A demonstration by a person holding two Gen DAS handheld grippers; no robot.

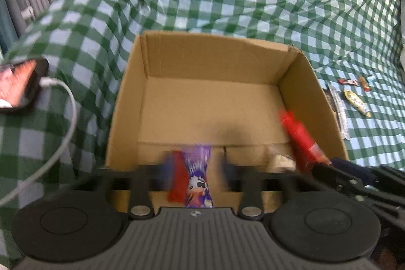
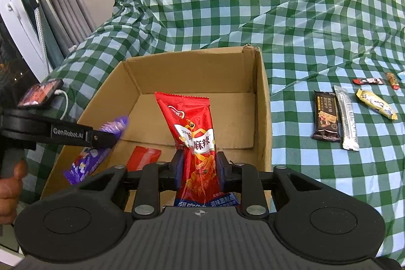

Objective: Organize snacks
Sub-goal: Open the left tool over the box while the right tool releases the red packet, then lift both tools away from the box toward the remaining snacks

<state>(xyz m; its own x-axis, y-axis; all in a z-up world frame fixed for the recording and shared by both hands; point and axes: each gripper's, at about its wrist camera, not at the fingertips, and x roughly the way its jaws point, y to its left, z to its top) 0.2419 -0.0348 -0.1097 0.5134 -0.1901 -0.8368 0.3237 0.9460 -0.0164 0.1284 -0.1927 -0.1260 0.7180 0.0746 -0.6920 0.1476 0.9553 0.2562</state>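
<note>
Over the cardboard box (image 2: 263, 103), both tools point down so the snacks drop inside. Right tool (image 2: 198, 168): pads around the red snack packet (image 2: 192, 123), held upright above the box floor. Left tool (image 1: 196, 168): jaws wide apart, purple packet (image 1: 198, 179) loose between them. Remaining snacks (image 2: 346, 115): on the checked cloth, right of the box.

the left gripper (image 1: 200, 168) tilts downward, jaws spread wide. the right gripper (image 2: 198, 166) angles down too, jaws narrowly apart.

a home room: checked tablecloth (image 2: 278, 4), grey curtains (image 2: 63, 4), charging phone (image 1: 19, 85).
</note>
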